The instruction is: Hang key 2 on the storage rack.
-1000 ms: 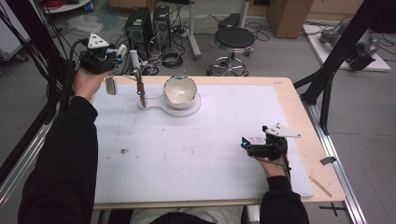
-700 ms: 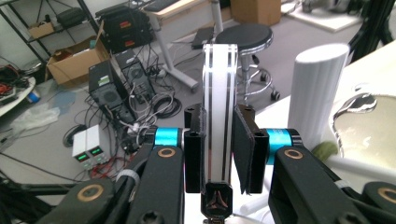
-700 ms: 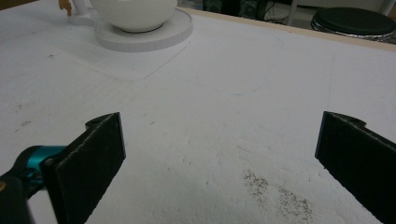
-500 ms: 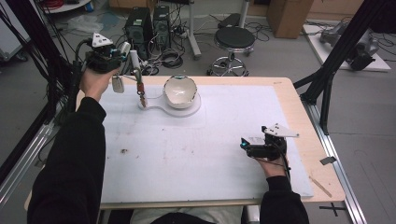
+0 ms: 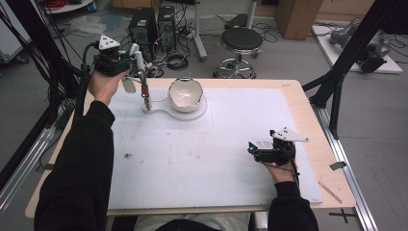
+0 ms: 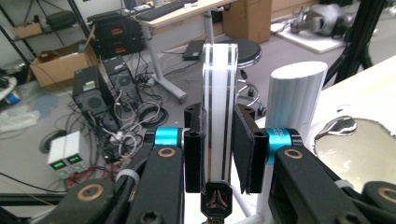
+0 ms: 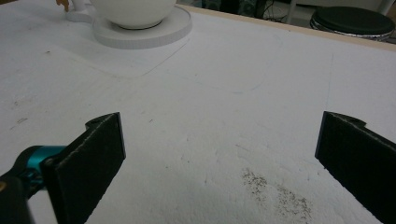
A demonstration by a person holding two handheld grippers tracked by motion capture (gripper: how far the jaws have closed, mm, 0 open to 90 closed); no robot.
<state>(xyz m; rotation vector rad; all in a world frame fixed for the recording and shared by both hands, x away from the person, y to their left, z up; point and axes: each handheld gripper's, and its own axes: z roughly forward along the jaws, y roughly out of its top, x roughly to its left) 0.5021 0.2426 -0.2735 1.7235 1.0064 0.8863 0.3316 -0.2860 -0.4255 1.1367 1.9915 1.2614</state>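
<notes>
From where I stood, the left gripper (image 5: 126,60), jaws clamped on a clear flat handle (image 6: 219,107), had edged slightly farther off the table's (image 5: 298,103) far-left corner, suggesting carrying, while the right gripper (image 5: 260,150) rested wide open.

Clear glossy acrylic bar (image 6: 219,107), matt black rubber pads (image 6: 247,144); glossy ceramic bowl (image 5: 185,92) at 3 o'clock.

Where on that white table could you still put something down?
Most of the white mat is bare: the wide middle between the right gripper and the bowl, and the near left. The far left is crowded: bowl, its base, left gripper.
</notes>
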